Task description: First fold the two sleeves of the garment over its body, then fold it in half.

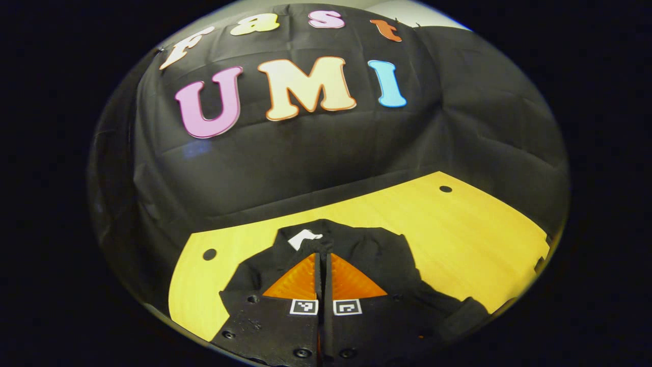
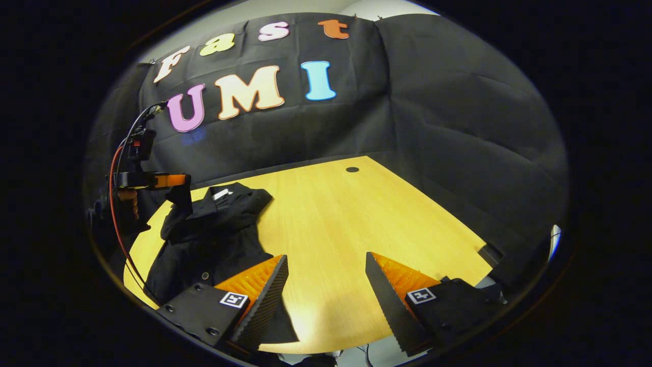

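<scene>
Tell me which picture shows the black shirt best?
The right gripper view: the shirt lies in plain sight on the table, with the left gripper at its collar end. In the left gripper view, that gripper's own fingers cover much of the shirt.

Right tool [image 2: 323, 285] gapes above table [image 2: 356, 214] beside garment [image 2: 214, 229].

In your left gripper view, the left gripper [image 1: 324, 265] covers the middle of the black garment [image 1: 377, 255], so you cannot see if cloth sits between the closed fingers. The garment's near part is cut off by the picture's bottom edge. In your right gripper view, the right gripper's finger [image 2: 265, 290] hides the garment's part at the bench's [image 2: 356, 219] near edge.
</scene>
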{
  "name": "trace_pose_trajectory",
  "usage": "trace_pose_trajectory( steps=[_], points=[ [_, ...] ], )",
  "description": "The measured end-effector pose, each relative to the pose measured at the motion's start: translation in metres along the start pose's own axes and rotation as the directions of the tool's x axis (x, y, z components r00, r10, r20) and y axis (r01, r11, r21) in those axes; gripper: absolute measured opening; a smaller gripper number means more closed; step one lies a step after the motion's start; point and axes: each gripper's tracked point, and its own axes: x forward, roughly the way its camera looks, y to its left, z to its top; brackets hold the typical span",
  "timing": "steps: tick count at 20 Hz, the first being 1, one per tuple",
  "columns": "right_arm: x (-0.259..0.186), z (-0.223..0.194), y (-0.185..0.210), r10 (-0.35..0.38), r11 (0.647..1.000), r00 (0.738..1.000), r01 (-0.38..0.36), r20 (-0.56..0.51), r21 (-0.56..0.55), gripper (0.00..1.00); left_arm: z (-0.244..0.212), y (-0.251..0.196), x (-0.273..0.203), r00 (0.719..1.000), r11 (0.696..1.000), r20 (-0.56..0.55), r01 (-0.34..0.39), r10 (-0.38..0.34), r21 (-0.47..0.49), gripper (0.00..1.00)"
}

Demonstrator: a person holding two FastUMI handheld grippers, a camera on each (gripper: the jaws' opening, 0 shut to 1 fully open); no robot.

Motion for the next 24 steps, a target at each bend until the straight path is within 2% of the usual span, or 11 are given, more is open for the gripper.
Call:
trace_pose_trajectory(
  steps=[4,6,7,8,9,11,12,15,17,19,24],
  points=[
    [-0.003,-0.006,-0.023,-0.03,0.999,0.999,0.03,-0.011,0.019,0.97,-0.003,-0.034,0.023,0.999,1.0,-0.039,0.03,-0.03,0.009,0.0],
    [-0.002,-0.005,-0.028,-0.024,1.0,1.0,0.024,-0.012,0.017,0.97,-0.001,-0.041,0.026,0.998,1.0,-0.057,0.018,-0.018,0.011,0.0],
    [0.0,-0.008,-0.029,-0.013,1.0,1.0,0.013,-0.014,0.011,0.97,0.002,-0.04,0.026,0.998,1.0,-0.054,-0.012,0.013,0.006,0.0],
    [0.002,-0.008,-0.029,0.004,1.0,1.0,-0.004,-0.016,0.002,0.97,-0.001,-0.044,0.025,0.999,1.0,-0.051,-0.002,0.001,-0.02,0.01],
    [0.004,-0.008,-0.028,0.024,1.0,1.0,-0.024,-0.017,-0.011,0.97,0.005,-0.053,0.014,0.998,0.998,-0.046,0.028,-0.03,-0.057,0.08],
    [0.007,-0.002,-0.021,0.062,0.997,0.998,-0.062,-0.005,-0.043,0.97,-0.001,-0.05,-0.006,1.0,0.995,-0.016,-0.002,0.001,-0.098,1.0],
    [0.011,0.0,-0.016,0.093,0.994,0.996,-0.093,-0.004,-0.054,0.97,0.007,-0.038,-0.022,0.999,0.994,0.02,-0.036,0.039,-0.103,0.94],
    [0.019,0.0,-0.005,0.168,0.981,0.986,-0.168,-0.006,-0.093,0.98,0.011,0.001,-0.076,0.987,0.986,0.088,-0.125,0.135,-0.112,0.94],
    [0.02,-0.001,0.005,0.194,0.975,0.981,-0.195,-0.014,-0.108,0.95,-0.003,0.016,-0.116,0.983,0.981,0.103,-0.14,0.154,-0.132,0.94],
    [0.017,0.0,0.023,0.216,0.97,0.976,-0.215,-0.007,-0.116,0.98,-0.022,0.036,-0.151,0.977,0.977,0.108,-0.168,0.183,-0.134,0.94],
    [0.004,-0.033,0.068,0.241,0.96,0.968,-0.248,-0.066,-0.132,0.98,-0.114,0.077,-0.22,0.975,0.963,-0.017,-0.224,0.224,-0.153,0.93]
  ],
)
